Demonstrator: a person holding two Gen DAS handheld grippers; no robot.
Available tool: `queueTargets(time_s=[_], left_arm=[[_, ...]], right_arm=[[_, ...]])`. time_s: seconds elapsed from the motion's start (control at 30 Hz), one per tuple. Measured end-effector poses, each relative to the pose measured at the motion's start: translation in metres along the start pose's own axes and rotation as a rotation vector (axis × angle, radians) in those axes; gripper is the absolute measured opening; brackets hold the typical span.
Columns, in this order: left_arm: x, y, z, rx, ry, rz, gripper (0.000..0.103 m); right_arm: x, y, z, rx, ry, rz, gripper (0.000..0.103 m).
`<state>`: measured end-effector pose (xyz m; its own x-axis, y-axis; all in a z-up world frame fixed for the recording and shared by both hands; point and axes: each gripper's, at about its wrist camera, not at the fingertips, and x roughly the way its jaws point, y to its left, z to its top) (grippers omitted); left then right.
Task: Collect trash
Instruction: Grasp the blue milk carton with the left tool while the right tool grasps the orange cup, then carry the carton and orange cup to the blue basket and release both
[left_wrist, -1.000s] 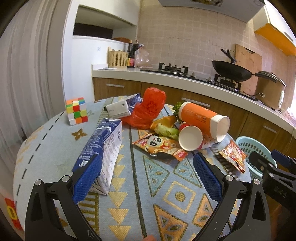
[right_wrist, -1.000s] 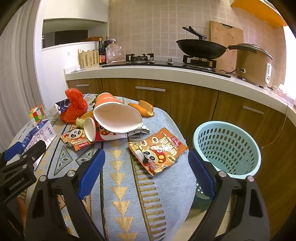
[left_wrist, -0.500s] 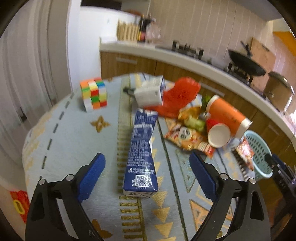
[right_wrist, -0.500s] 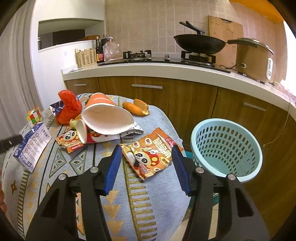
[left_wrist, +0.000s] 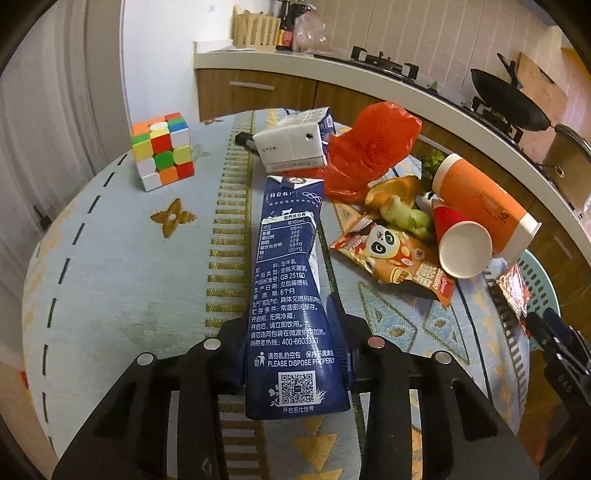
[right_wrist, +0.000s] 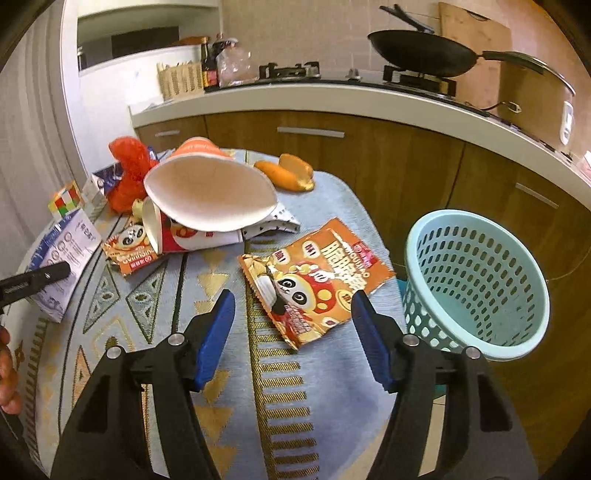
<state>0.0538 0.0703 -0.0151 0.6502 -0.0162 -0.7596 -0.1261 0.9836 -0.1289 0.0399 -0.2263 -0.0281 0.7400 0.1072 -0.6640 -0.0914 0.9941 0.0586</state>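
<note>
our left gripper (left_wrist: 295, 354) points toward twelve o'clock, low over the counter (left_wrist: 122, 280), its jaws clamped on the near end of a dark blue milk carton (left_wrist: 290, 295) that lies lengthwise between them. at one o'clock of the carton's far end sits a white carton (left_wrist: 291, 149) against a crumpled red plastic bag (left_wrist: 369, 151); a colour cube (left_wrist: 162, 151) stands at eleven o'clock, well apart. at two to three o'clock of the held carton lie a panda snack wrapper (left_wrist: 395, 258), a small red paper cup (left_wrist: 461, 243) on its side and a large orange cup (left_wrist: 484, 206) tipped over beside it.

our right gripper (right_wrist: 291, 339) hovers level, aimed at twelve o'clock, jaws wide apart, with a second panda snack bag (right_wrist: 317, 277) lying flat on the cloth just ahead between the blue pads (right_wrist: 214, 343). a pale blue perforated basket (right_wrist: 476, 284) stands off the counter's edge at three o'clock of that bag. a carrot (right_wrist: 277, 173) and a piece of bread (right_wrist: 295, 168) rest at the far rim, at twelve o'clock.
</note>
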Motion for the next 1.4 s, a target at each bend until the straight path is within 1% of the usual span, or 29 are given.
queueTargets(time_s=[0.1,0.17,0.23,0.3,0.33,0.5,0.73,0.77,0.8,0.83,0.87,0.9,0.97,1.07,1.1,1.13,1.23,1.3,1.4], left_arm=[[-0.007,-0.001,0.0,-0.004,-0.031,-0.014,0.034],[-0.015,-0.003,0.001,-0.004,-0.055,-0.022,0.034],[-0.022,-0.005,0.003,0.002,-0.079,-0.012,0.034],[-0.028,-0.008,0.004,0.009,-0.1,-0.009,0.034],[-0.03,-0.009,0.005,0.014,-0.108,-0.009,0.034],[-0.03,-0.007,0.005,0.014,-0.101,-0.02,0.034],[-0.04,-0.005,0.009,0.009,-0.134,-0.028,0.034],[-0.041,-0.006,0.009,0.009,-0.135,-0.03,0.034],[-0.041,-0.006,0.009,0.01,-0.136,-0.031,0.034],[-0.042,-0.006,0.009,0.008,-0.135,-0.038,0.034],[-0.042,-0.006,0.009,0.005,-0.134,-0.043,0.034],[-0.043,-0.006,0.009,0.001,-0.135,-0.048,0.034],[-0.046,-0.007,0.01,-0.004,-0.148,-0.069,0.034],[-0.056,-0.011,0.011,-0.002,-0.181,-0.091,0.034],[-0.06,-0.012,0.012,0.0,-0.194,-0.098,0.033],[-0.065,-0.014,0.012,0.003,-0.211,-0.105,0.033],[-0.074,-0.019,0.015,0.014,-0.239,-0.113,0.033],[-0.077,-0.021,0.016,0.013,-0.243,-0.121,0.033],[-0.08,-0.023,0.018,0.005,-0.248,-0.159,0.033]], right_arm=[[0.0,0.002,0.011,-0.003,-0.015,0.03,0.062],[-0.007,0.004,0.025,-0.011,-0.054,0.05,0.062],[-0.015,0.005,0.04,-0.012,-0.091,0.072,0.065],[-0.016,0.006,0.052,-0.018,-0.109,0.068,0.066],[-0.013,0.005,0.057,-0.022,-0.105,0.055,0.066],[0.014,0.002,0.067,-0.057,-0.059,0.058,0.066],[0.062,-0.002,0.091,-0.048,0.002,0.132,0.065],[0.067,-0.002,0.092,-0.052,0.016,0.154,0.056],[0.069,-0.001,0.092,-0.055,0.023,0.166,0.04],[0.069,0.001,0.092,-0.063,0.025,0.179,0.03],[0.066,0.004,0.091,-0.07,0.017,0.185,0.021],[0.062,0.006,0.09,-0.078,0.0,0.182,0.015],[0.054,0.009,0.088,-0.082,-0.025,0.184,0.012],[0.04,0.01,0.089,-0.081,-0.058,0.193,0.003],[0.034,0.01,0.09,-0.078,-0.076,0.194,0.002],[0.03,0.009,0.091,-0.076,-0.085,0.19,0.002],[0.017,0.005,0.094,-0.072,-0.108,0.213,0.002],[0.01,0.002,0.096,-0.066,-0.122,0.221,0.002],[-0.004,-0.004,0.096,-0.055,-0.154,0.223,0.002]])
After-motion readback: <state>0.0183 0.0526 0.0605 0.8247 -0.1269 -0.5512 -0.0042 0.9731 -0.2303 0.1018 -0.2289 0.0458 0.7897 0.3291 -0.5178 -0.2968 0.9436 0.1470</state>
